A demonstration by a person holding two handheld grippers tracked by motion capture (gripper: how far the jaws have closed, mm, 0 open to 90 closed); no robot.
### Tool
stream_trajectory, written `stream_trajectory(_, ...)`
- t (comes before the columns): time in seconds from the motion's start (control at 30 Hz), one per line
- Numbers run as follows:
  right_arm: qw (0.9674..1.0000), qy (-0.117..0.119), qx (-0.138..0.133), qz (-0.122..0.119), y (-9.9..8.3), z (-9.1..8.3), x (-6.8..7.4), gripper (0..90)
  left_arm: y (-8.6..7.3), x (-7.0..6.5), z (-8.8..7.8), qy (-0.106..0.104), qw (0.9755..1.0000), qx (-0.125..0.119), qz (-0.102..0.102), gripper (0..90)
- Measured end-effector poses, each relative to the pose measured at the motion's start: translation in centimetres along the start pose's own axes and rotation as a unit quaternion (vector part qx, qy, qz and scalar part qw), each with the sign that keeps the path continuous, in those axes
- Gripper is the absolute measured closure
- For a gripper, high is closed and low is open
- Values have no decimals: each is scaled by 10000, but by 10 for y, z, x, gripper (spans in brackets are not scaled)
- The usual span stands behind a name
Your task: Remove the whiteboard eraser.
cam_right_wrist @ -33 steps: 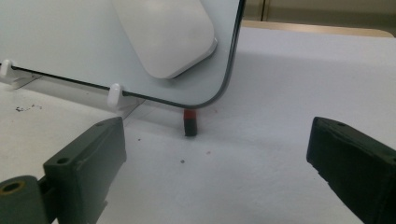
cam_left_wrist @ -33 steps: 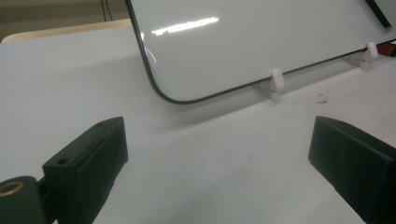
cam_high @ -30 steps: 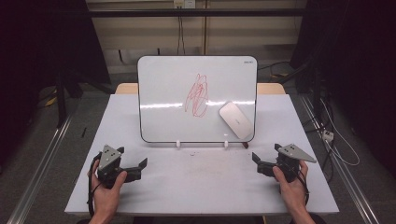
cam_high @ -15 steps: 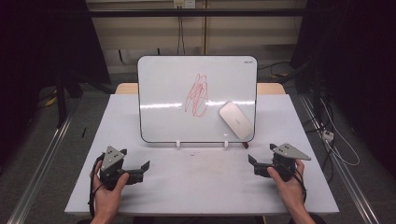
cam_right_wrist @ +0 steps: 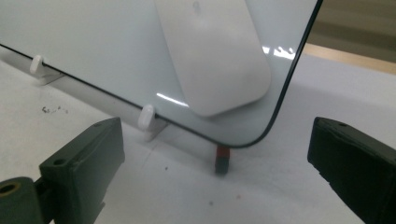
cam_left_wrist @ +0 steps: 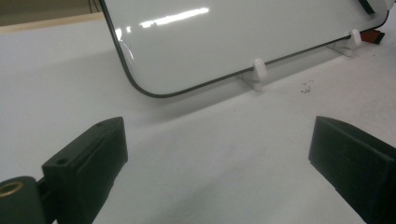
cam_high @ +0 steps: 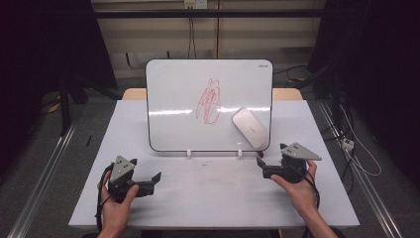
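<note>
Whiteboard (cam_high: 178,106) propped mid-table, red scribble (cam_high: 209,101), white eraser (cam_high: 250,127), both tongs wide, empty

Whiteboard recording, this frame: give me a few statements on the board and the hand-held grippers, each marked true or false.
1. The whiteboard stands propped upright on the table. True.
2. Its scribble is blue. False: red.
3. The white eraser sits on the board's lower right part. True.
4. The left hand-held gripper grips the eraser. False: it is open, apart from the board.
5. The right hand-held gripper is open. True.
</note>
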State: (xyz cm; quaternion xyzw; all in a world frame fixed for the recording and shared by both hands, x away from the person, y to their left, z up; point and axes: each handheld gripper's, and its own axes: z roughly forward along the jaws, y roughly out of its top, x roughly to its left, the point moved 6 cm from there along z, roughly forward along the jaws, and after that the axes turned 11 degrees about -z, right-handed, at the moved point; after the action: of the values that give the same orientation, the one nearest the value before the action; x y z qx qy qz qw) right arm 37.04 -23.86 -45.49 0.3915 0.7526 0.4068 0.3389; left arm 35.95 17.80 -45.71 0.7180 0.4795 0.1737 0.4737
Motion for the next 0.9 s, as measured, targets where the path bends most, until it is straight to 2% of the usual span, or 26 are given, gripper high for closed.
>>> stream_trajectory(0.17, 9999, -3, 44, -134, 16, 7, -2, 49, 1, 2, 0, 17, 10000, -52, 57, 47)
stream_trajectory(0.2, 9998, -12, 75, -160, 19, 8, -2, 50, 1, 2, 1, 13, 10000, -55, 11, 46)
stream_trajectory(0.33, 9991, 45, 128, -405, 30, 12, 1, 63, 0, 5, 2, 47, 10000, -28, 3, 47)
stream_trajectory(0.47, 9971, -88, 165, -736, 40, 17, 3, 60, 1, 7, 1, 72, 9999, -52, 81, 47)
stream_trajectory(0.63, 9942, -369, 183, -994, 49, 25, 0, 99, -2, 12, -1, 99, 9999, -53, 19, 46)
stream_trajectory(0.73, 9944, -318, 246, -978, 52, 31, 0, 96, -2, 15, -2, 71, 9999, -42, -88, 46)
stream_trajectory(0.77, 9945, -297, 266, -968, 53, 33, 0, 96, -2, 16, -2, 62, 9999, -55, -66, 46)
stream_trajectory(0.9, 9945, -358, 174, -971, 59, 39, -4, 101, -2, 18, -5, 92, 9999, -84, -97, 43)
